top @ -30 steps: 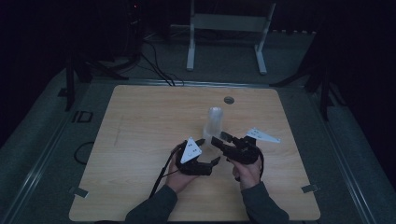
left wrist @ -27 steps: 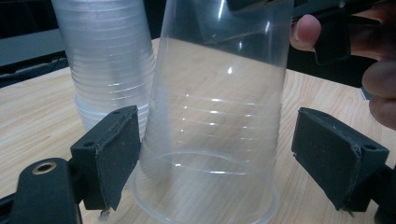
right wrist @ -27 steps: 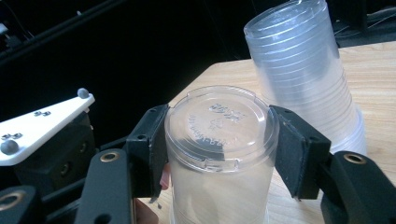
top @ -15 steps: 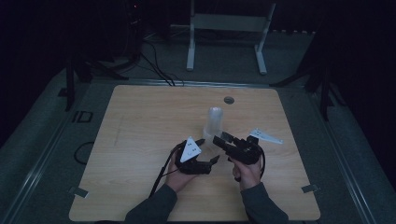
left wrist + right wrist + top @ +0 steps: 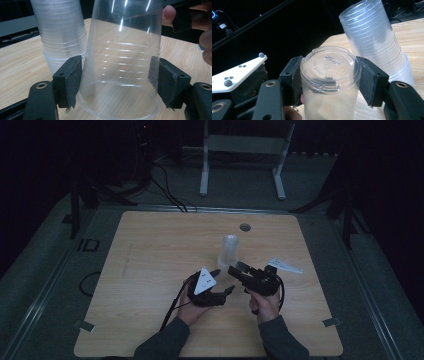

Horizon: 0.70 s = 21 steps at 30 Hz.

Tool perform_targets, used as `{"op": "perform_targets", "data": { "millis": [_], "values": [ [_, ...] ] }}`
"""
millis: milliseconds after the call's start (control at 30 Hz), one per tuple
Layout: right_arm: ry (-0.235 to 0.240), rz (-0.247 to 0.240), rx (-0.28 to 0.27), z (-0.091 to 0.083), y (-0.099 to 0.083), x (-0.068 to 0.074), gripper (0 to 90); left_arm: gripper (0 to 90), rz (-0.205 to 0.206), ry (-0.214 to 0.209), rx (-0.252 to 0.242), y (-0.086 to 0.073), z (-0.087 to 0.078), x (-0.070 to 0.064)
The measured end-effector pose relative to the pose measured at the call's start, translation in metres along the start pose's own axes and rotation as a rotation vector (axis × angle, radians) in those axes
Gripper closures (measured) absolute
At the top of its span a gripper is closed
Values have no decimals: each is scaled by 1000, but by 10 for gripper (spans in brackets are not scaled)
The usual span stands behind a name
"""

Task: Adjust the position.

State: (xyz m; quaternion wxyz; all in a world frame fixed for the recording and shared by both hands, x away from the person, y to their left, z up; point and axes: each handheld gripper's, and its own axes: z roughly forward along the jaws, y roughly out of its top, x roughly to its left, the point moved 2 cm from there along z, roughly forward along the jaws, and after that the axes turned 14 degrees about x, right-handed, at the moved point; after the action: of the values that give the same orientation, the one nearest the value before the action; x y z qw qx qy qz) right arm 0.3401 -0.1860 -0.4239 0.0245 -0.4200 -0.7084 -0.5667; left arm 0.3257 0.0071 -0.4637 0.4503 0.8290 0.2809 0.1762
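Note:
A single clear plastic cup (image 5: 120, 55) stands upside down with its rim on the wooden table (image 5: 150, 250). In the left gripper view my left gripper (image 5: 116, 85) is shut on its lower wall, a pad pressed against each side. From the other side my right gripper (image 5: 329, 75) is shut on the same cup (image 5: 329, 67) just under its upturned base. Right behind it stands a tall stack of nested clear cups (image 5: 229, 249) (image 5: 60, 37) (image 5: 374, 42). In the high view the left gripper (image 5: 223, 281) and the right gripper (image 5: 236, 268) meet in front of the stack.
A small dark round grommet (image 5: 244, 227) sits in the tabletop near its far edge. Beyond the table stands a white frame (image 5: 245, 145), and cables (image 5: 170, 195) lie on the floor at the back left. The table's bare wood stretches to the left and to the front.
Both hands and grippers have stayed almost in place in front of the stack; the right gripper has shifted only slightly.

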Motion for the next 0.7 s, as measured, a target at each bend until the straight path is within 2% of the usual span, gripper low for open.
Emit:
{"op": "perform_targets", "data": {
  "millis": [400,633,700],
  "values": [
    [4,-7,23,-2,1,-4,370,300,39,-9,24,0,-3,1],
    [-1,-43,43,-5,4,-2,329,300,53,-5,28,0,-8,7],
    [-7,-70,56,-6,5,-1,323,301,47,-5,27,0,-9,10]
  ]
}}
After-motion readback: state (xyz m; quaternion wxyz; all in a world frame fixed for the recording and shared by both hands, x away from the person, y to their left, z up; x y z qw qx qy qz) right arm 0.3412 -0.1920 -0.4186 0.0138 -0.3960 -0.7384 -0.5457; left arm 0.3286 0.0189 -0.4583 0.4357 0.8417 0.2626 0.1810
